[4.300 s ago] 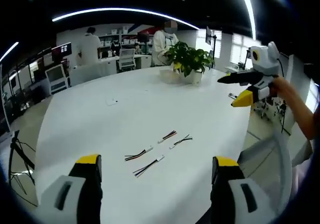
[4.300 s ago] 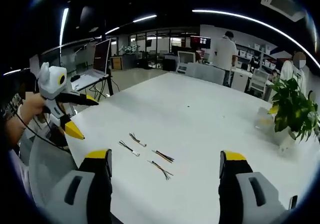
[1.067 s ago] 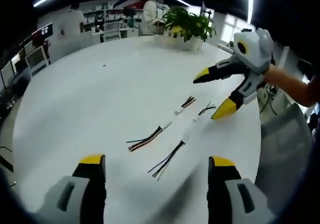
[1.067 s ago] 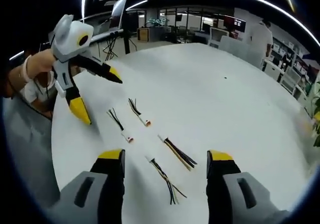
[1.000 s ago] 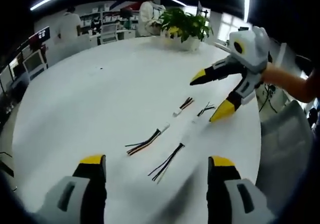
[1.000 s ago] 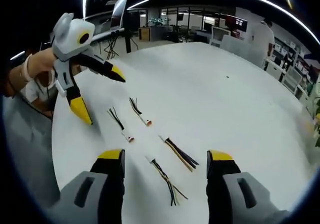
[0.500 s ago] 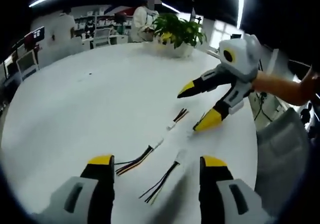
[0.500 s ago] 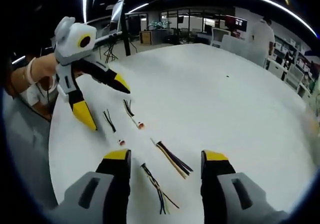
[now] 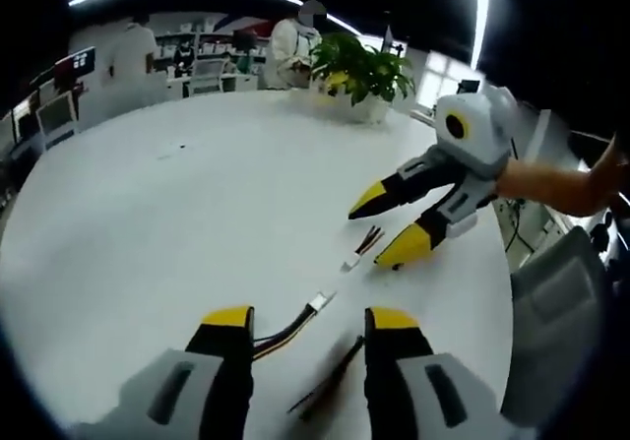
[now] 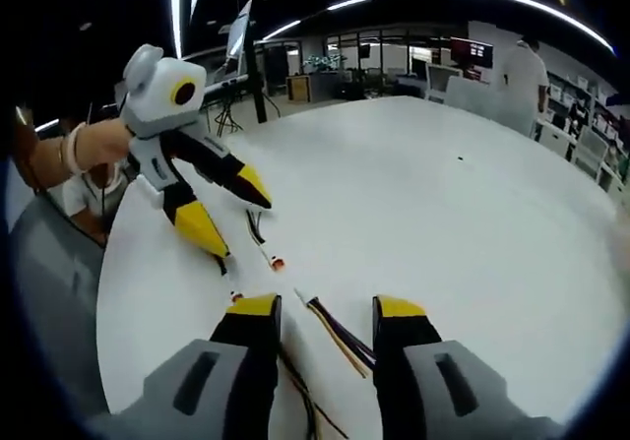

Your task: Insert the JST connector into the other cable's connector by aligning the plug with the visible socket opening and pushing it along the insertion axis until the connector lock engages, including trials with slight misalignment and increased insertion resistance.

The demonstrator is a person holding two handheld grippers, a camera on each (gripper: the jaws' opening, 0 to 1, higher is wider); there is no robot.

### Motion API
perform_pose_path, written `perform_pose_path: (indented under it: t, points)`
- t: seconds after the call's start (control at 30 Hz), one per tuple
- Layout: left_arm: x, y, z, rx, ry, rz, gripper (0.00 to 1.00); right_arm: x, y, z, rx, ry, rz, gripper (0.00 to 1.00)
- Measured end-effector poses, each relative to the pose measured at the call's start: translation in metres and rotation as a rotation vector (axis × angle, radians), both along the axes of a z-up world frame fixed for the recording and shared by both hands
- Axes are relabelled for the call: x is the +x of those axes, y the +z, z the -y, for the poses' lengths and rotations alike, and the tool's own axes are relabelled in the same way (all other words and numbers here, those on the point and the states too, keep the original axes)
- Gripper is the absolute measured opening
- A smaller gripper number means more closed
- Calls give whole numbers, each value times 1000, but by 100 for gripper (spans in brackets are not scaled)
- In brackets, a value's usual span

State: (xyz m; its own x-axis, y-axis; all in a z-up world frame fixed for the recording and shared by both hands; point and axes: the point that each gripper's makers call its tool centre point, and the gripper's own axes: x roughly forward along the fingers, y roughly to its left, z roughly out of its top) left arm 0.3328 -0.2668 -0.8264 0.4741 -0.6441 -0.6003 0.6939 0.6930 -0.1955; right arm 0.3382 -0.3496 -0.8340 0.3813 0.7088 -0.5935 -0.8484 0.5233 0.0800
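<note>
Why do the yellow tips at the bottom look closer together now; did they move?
Yes. In the left gripper view, the left gripper has narrowed around the cable on the white table.

Your short cables lie loose on the white table: one with a white plug [image 9: 318,303], another [image 9: 361,247] beyond it, unmated, well apart.

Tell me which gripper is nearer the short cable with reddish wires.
Right. The right gripper has its fingers either side of that cable; the left gripper sits farther back, at another cable.
</note>
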Motion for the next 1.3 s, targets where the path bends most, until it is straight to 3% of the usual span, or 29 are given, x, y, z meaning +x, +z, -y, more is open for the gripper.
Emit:
perform_pose_path:
  t: [0.17, 0.3, 0.5, 0.93, 1.3]
  points:
    - [1, -6, 2, 16, -56, 27, 31, -8, -3, -5, -2, 87, 23, 30]
    - [2, -5, 5, -54, -51, -4, 29, -6, -5, -4, 7, 117, 59, 31]
    - [6, -7, 2, 20, -122, 83, 27, -9, -10, -2, -8, 168, 65, 29]
    - [4, -8, 19, -15, -263, 159, 22, -3, -15, 2, 45, 195, 63, 24]
    - [4, -13, 23, -42, -301, 175, 19, -4, -14, 0, 45, 252, 114, 26]
